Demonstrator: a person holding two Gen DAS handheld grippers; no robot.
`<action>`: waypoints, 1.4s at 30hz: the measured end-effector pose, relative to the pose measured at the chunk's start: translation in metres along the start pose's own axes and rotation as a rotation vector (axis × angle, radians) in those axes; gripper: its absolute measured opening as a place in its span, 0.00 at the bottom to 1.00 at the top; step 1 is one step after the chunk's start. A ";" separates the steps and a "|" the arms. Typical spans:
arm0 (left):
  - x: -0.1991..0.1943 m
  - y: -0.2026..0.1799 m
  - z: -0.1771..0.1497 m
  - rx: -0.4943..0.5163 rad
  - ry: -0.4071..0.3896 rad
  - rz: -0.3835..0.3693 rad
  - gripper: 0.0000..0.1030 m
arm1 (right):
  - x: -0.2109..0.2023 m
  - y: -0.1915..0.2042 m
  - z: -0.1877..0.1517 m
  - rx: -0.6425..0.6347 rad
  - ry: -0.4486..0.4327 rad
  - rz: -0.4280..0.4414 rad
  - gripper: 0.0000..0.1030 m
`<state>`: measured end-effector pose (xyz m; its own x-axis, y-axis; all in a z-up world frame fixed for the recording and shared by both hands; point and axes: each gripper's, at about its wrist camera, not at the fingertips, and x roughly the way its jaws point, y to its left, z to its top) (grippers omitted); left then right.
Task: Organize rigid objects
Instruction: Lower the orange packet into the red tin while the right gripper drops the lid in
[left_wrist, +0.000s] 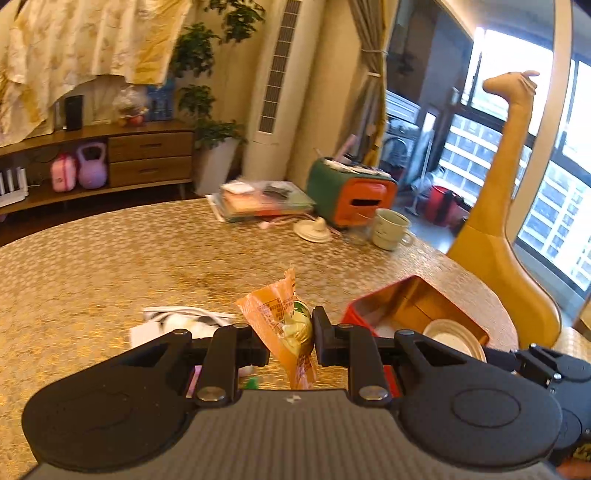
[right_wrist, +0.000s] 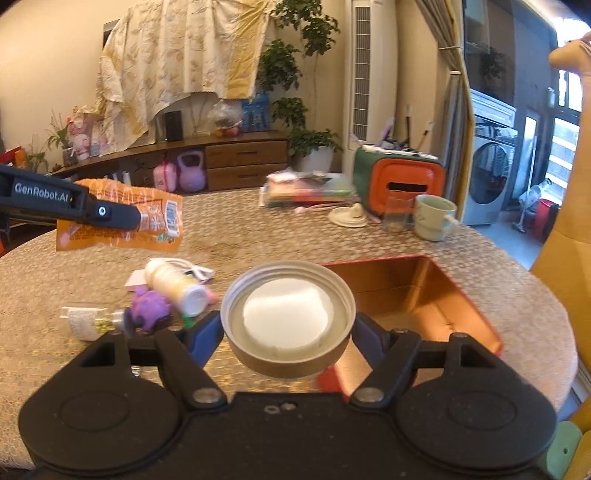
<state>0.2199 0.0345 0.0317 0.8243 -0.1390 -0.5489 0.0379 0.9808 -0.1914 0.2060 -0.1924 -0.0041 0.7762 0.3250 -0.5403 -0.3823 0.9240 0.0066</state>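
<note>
My left gripper (left_wrist: 291, 338) is shut on an orange snack packet (left_wrist: 275, 314) and holds it above the table; the same packet (right_wrist: 147, 218) shows at the left of the right wrist view. My right gripper (right_wrist: 288, 332) is shut on a round metal lid (right_wrist: 288, 317) with a white liner, hollow side up, just left of an open red tin box (right_wrist: 424, 295). From the left wrist view the tin box (left_wrist: 406, 302) lies at the right with the lid (left_wrist: 452, 338) over its near part. On the table lie a white bottle (right_wrist: 177, 286), a purple toy (right_wrist: 149, 306) and a small jar (right_wrist: 92, 321).
At the far side of the table stand a cup (right_wrist: 434, 216), a glass (right_wrist: 397, 212), a small plate (right_wrist: 347, 216), a green and orange box (right_wrist: 399, 181) and a stack of books (right_wrist: 306, 192). A yellow giraffe-shaped figure (left_wrist: 506, 206) rises at the right edge.
</note>
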 end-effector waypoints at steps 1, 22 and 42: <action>0.004 -0.006 0.000 0.005 0.007 -0.007 0.21 | 0.000 -0.006 0.000 0.008 0.001 -0.004 0.73; 0.106 -0.119 0.000 0.109 0.131 -0.158 0.21 | 0.029 -0.102 -0.007 0.046 0.056 -0.094 0.73; 0.200 -0.138 0.004 0.074 0.220 -0.204 0.21 | 0.097 -0.117 -0.009 -0.023 0.192 -0.106 0.73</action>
<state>0.3822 -0.1282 -0.0484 0.6534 -0.3529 -0.6697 0.2383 0.9356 -0.2605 0.3218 -0.2704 -0.0645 0.7037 0.1803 -0.6873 -0.3170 0.9453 -0.0766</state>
